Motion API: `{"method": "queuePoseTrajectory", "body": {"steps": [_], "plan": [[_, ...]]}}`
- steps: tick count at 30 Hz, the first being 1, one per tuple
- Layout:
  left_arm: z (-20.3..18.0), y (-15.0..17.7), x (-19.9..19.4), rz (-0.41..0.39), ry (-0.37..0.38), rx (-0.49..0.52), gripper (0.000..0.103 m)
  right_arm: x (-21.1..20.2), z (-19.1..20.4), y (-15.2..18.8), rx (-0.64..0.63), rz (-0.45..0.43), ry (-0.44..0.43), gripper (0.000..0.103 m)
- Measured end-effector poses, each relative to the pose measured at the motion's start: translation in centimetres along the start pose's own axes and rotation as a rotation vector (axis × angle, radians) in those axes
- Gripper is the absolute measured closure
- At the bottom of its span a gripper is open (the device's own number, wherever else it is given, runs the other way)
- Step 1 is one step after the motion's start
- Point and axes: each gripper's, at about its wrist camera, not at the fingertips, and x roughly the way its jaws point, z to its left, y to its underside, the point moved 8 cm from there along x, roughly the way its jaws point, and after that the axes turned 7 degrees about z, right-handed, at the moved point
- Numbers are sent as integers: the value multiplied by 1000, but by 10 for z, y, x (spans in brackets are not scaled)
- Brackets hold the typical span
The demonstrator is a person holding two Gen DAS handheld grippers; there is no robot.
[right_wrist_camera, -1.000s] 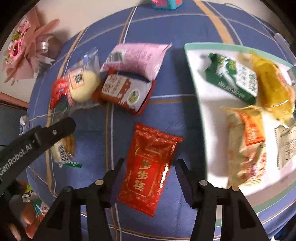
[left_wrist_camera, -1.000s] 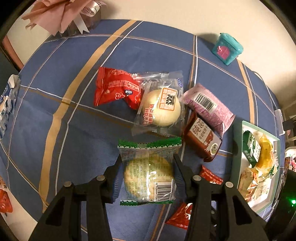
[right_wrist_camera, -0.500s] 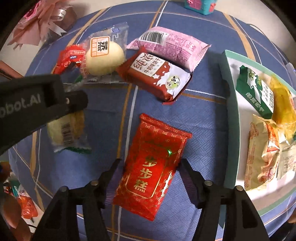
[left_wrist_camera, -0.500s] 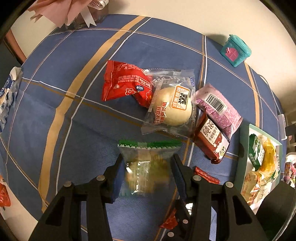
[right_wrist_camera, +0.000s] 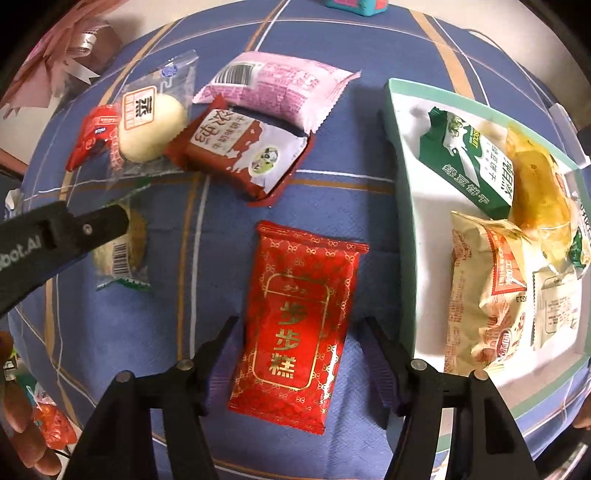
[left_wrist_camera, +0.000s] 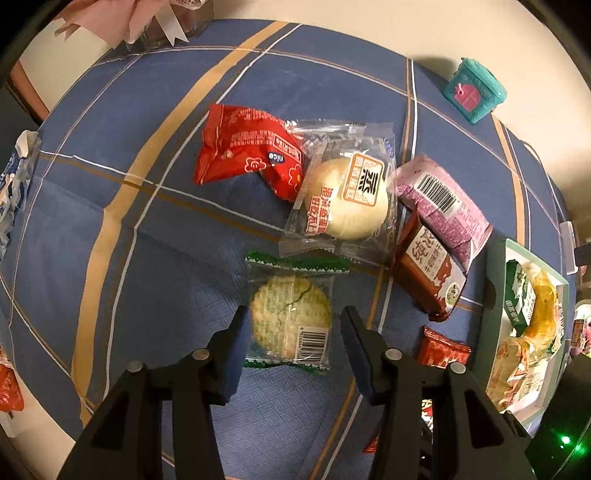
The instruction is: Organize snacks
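A clear, green-edged cracker packet point(left_wrist_camera: 291, 317) lies flat on the blue checked cloth between the fingers of my left gripper point(left_wrist_camera: 294, 314). That gripper is open: the left pad is at the packet's edge, and cloth shows on the right side. A red packet with gold print point(right_wrist_camera: 299, 295) lies on the cloth between the fingers of my right gripper point(right_wrist_camera: 301, 323), whose jaws are opening, with a gap on both sides. The white, green-rimmed tray point(right_wrist_camera: 406, 229), just to its right, holds several wrapped snacks. In the right wrist view the left gripper's finger point(right_wrist_camera: 92, 225) hangs over the cracker packet point(right_wrist_camera: 122, 258).
Beyond the crackers lie a red snack bag point(left_wrist_camera: 247, 155), a wrapped white bun point(left_wrist_camera: 347, 199), a pink packet point(left_wrist_camera: 443, 206) and a brown packet point(left_wrist_camera: 428, 273). A teal toy box point(left_wrist_camera: 474, 90) stands at the far edge and a pink bouquet point(left_wrist_camera: 140, 14) at the far left.
The cracker packet has dropped away from the left gripper's pads onto the cloth. The right gripper's jaws have widened around the red packet and moved in closer over it.
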Motion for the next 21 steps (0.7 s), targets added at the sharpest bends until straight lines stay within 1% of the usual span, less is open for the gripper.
{"method": "queuePoseTrajectory", "body": {"steps": [3,5,6,8,12,14,16,19,20,21], "plan": [[0,2,1,-1,-8,0,52,-5,2,-1,-1,-4,-3,37],[1,3,1,-2,-13,0,52,-8,-1,-2,-6,-17,4,49],[2,2,1,-2,-18,3,51,-14,-6,-5,-10,-26,6,52],[2,4,2,-1,-35,10,47,-16,-5,-5,-12,-30,-11,53],[5,7,15,37,-39,5,47,-19,-5,-5,-12,-33,-14,53],[8,8,23,54,-55,6,47,-20,-5,-5,-18,-33,-11,53],[8,7,22,38,-77,20,47,-21,-6,-4,-16,-33,-14,53],[8,7,20,29,-82,20,47,-22,-7,-5,-19,-31,-14,53],[7,9,18,23,-78,17,51,-22,-7,-5,-20,-32,-13,53],[6,8,16,17,-70,13,51,-21,-7,-5,-22,-31,-12,53]]}}
